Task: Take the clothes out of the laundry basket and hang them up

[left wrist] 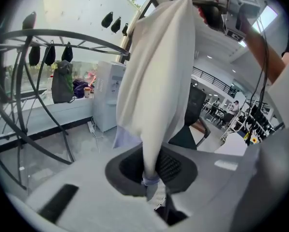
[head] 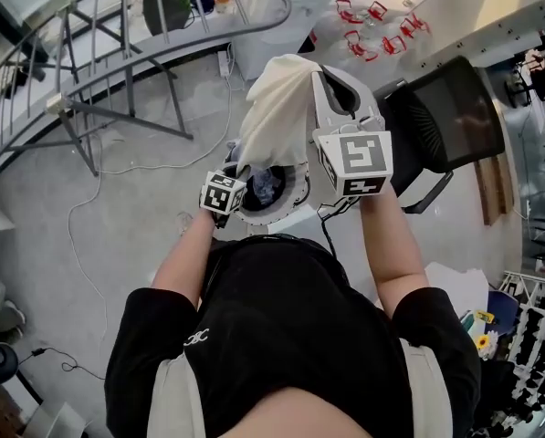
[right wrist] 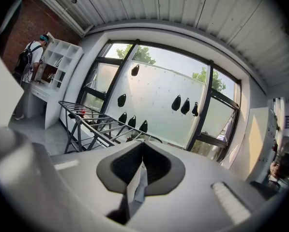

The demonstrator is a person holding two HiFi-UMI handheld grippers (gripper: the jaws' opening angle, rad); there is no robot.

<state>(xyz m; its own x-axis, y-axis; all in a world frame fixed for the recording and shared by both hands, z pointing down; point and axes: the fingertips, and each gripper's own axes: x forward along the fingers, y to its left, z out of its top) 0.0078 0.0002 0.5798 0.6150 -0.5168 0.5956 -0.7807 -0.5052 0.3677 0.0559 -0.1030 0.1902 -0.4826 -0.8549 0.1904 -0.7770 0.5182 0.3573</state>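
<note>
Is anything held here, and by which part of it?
Yes, a white garment. The right tool grips its top edge and the left tool pinches its lower end.

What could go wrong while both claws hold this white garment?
The left claw grips only a narrow bunched end of the white garment; pulling it wide could tug it free. The right claw likewise shows just a thin fold pinched. The drying rack stands off to the left, so loose fabric might catch its rails.
</note>
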